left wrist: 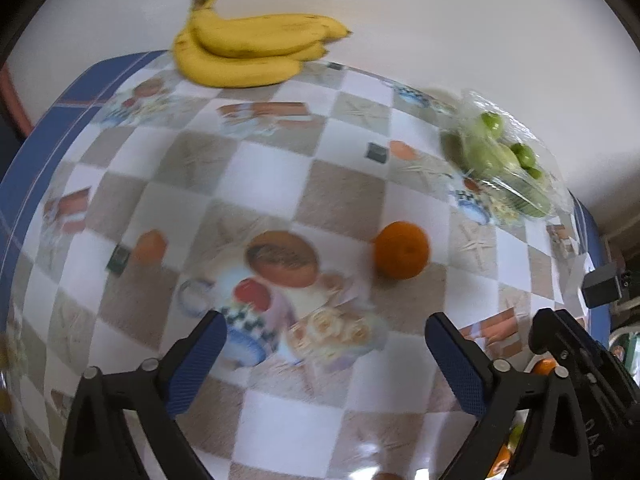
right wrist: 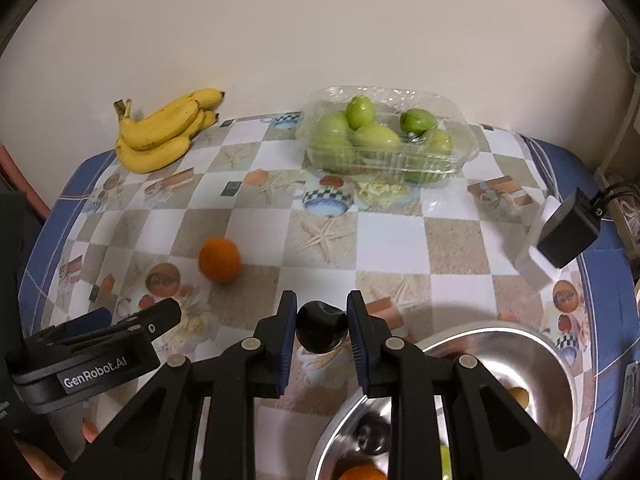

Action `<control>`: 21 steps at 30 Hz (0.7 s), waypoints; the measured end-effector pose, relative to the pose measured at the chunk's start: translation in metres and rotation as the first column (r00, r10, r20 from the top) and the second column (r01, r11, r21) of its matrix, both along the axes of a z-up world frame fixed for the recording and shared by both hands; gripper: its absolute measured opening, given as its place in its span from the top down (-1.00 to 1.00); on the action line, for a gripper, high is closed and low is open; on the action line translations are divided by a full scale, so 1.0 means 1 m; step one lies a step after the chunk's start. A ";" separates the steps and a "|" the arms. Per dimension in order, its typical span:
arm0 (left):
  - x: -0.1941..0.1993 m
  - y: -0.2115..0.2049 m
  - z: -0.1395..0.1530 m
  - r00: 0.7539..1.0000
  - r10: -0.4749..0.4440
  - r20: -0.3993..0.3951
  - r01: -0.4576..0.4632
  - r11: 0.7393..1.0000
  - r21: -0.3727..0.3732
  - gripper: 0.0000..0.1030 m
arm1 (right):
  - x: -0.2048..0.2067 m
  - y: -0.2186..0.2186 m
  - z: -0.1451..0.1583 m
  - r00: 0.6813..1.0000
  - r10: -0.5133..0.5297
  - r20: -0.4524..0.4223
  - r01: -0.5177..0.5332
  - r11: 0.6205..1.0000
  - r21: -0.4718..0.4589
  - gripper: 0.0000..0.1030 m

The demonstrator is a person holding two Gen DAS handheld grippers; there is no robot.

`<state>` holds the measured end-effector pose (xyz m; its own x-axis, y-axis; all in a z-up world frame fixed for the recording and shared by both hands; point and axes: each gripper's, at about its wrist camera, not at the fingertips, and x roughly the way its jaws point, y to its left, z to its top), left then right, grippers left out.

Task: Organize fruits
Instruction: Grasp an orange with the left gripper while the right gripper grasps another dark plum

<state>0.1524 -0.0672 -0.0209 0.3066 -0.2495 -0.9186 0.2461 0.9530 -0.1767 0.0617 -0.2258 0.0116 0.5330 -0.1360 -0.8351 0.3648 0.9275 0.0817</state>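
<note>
An orange [left wrist: 401, 249] lies on the patterned tablecloth, ahead of my left gripper [left wrist: 325, 364], which is open and empty; it also shows in the right wrist view [right wrist: 219, 260]. My right gripper [right wrist: 321, 330] is shut on a dark plum [right wrist: 321, 331], held above the table beside the steel bowl [right wrist: 556, 364]. The bowl holds an orange [right wrist: 362, 472] and a dark fruit [right wrist: 370, 434]. A bunch of bananas [left wrist: 248, 50] lies at the back, also seen from the right wrist [right wrist: 164, 132]. A clear box of green fruits [right wrist: 384, 140] stands at the back right.
A black and white device [right wrist: 560, 232] sits at the table's right edge. The left gripper's body [right wrist: 92, 356] shows at the lower left of the right wrist view. A white wall runs behind the table. The tablecloth [left wrist: 280, 184] has a blue border.
</note>
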 end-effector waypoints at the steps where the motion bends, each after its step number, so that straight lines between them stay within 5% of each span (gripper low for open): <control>1: 0.003 -0.006 0.001 1.000 -0.015 -0.007 0.015 1.000 -0.009 -0.88 | 0.001 -0.002 0.000 1.000 -0.005 0.001 0.005 1.000 0.001 0.48; 10: 0.027 -0.043 0.002 0.992 -0.110 -0.065 0.107 0.993 -0.048 -0.69 | 0.008 -0.028 -0.004 0.999 -0.050 0.012 0.050 0.999 0.013 0.48; 21: 0.043 -0.065 -0.016 0.985 -0.142 -0.094 0.141 0.990 -0.016 -0.06 | 0.014 -0.033 -0.006 0.999 -0.050 0.018 0.050 0.999 0.002 0.49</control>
